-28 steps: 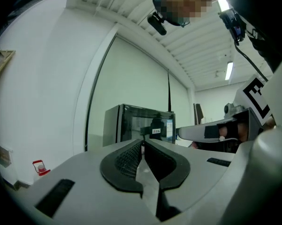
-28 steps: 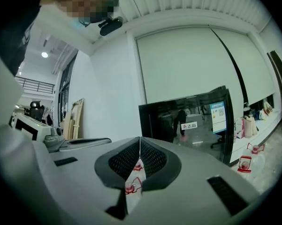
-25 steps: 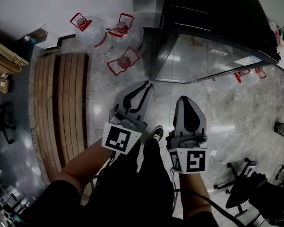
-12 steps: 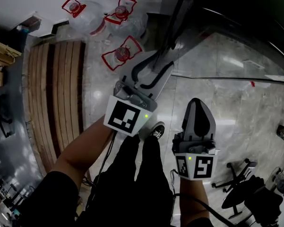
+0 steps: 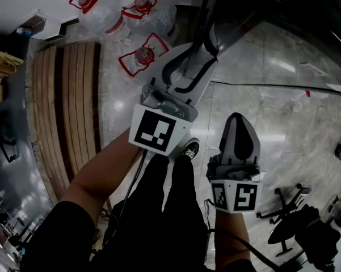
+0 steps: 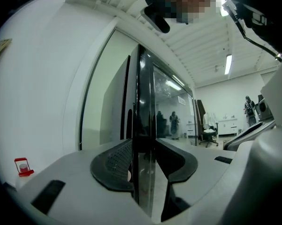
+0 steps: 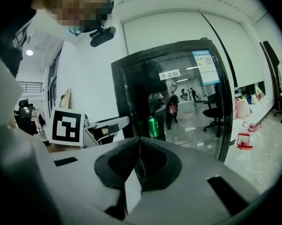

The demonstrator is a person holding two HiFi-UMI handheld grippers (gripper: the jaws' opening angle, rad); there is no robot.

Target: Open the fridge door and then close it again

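The fridge (image 7: 178,93) is tall and black-framed with a glass door, and a green can (image 7: 153,126) shows inside. In the head view its door edge (image 5: 207,16) runs down from the top. My left gripper (image 5: 197,58) reaches level to that edge, its jaws opening. In the left gripper view the dark door edge (image 6: 143,102) stands between the two pads (image 6: 115,163) of the left gripper (image 6: 143,146), which do not clamp it. My right gripper (image 5: 239,123) hangs lower and to the right, away from the door. The right gripper (image 7: 138,146) is shut with nothing in it.
Three water bottles with red handles (image 5: 139,55) lie on the floor left of the fridge. A wooden slatted platform (image 5: 68,106) lies further left. An office chair (image 5: 289,220) stands at the lower right. The person's shoe (image 5: 188,150) is below the grippers.
The left gripper moved forward to the fridge door's edge, and its jaws went from shut to wide apart around that edge. The right gripper sank a little and stayed shut.
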